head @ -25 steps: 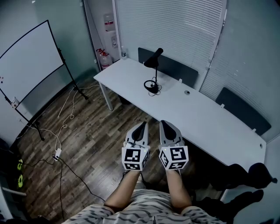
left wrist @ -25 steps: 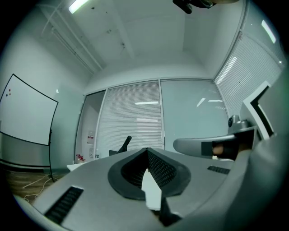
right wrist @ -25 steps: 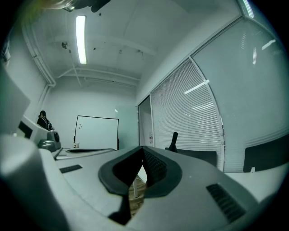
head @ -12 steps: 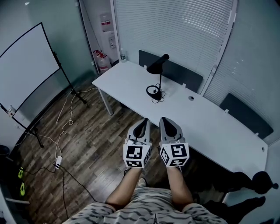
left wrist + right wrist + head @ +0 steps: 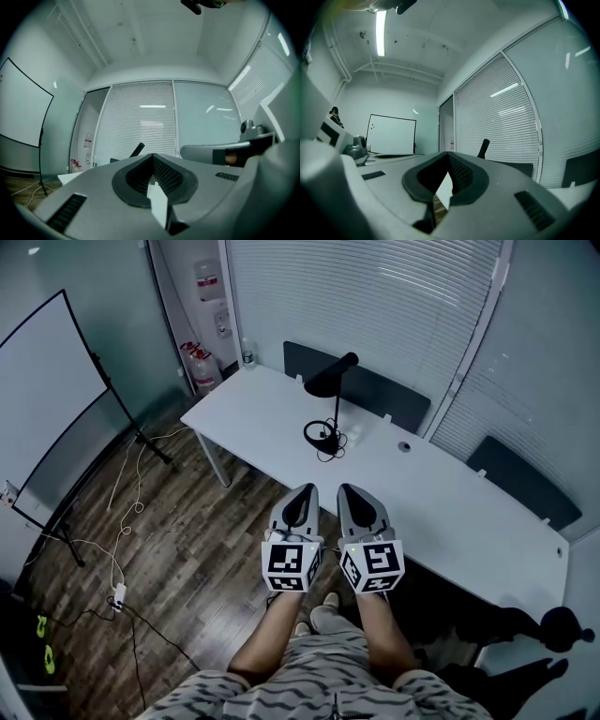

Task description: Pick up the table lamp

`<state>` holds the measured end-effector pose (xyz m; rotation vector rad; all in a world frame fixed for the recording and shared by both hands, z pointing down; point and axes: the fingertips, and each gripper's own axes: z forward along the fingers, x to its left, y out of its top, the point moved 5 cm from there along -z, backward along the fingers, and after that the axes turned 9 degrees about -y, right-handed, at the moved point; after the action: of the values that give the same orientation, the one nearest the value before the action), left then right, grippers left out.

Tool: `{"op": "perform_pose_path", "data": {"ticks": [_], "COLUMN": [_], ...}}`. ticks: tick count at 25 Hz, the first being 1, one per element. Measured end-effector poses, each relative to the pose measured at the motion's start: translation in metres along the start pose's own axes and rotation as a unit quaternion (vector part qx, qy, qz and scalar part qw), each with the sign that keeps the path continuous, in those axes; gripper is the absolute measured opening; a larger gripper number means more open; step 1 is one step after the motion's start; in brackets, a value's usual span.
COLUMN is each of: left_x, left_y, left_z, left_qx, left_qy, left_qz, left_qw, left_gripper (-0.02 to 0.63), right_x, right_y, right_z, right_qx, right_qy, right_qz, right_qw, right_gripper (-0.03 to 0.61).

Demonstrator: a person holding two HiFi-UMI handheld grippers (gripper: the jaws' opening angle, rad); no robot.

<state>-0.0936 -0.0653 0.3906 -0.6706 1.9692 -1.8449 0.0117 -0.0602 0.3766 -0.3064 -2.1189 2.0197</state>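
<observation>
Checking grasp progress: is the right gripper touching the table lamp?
Apart. In the head view, a stretch of bare table separates the right gripper from the table lamp.

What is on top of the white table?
A black lamp stands on the table, its cord bunched at the base; a small round hole sits further right. The right claw covers part of the near edge.

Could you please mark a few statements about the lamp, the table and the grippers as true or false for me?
1. The lamp stands on the table. True.
2. The left hand-held gripper holds the lamp. False: it is shut on nothing, well short of the lamp.
3. In the head view, a whiteboard stands left of the table. True.
4. The lamp is white. False: it is black.
</observation>
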Motion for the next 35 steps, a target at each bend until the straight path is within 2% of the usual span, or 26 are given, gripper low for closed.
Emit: {"op": "perform_pose_path", "data": {"ticks": [25, 35], "left_x": [0.083, 0.114], "left_y": [-0.025, -0.033], "left_z": [0.209, 0.25], "left_qx": [0.02, 0.034], "left_qy": [-0.002, 0.013], "left_qz": [0.017, 0.014], "left_qw": [0.9997, 0.9993], "left_gripper": [0.006, 0.006], "right_x": [-0.11, -0.13], "right_y": [-0.025, -0.034], "right_z": [0.199, 0.25], "right_qx": [0.001, 0.011], "right_qy": [0.009, 0.005], "right_qz": [0.026, 0.035], "right_qw": [1.0, 0.999], "right_gripper": [0.012, 0.012]}}
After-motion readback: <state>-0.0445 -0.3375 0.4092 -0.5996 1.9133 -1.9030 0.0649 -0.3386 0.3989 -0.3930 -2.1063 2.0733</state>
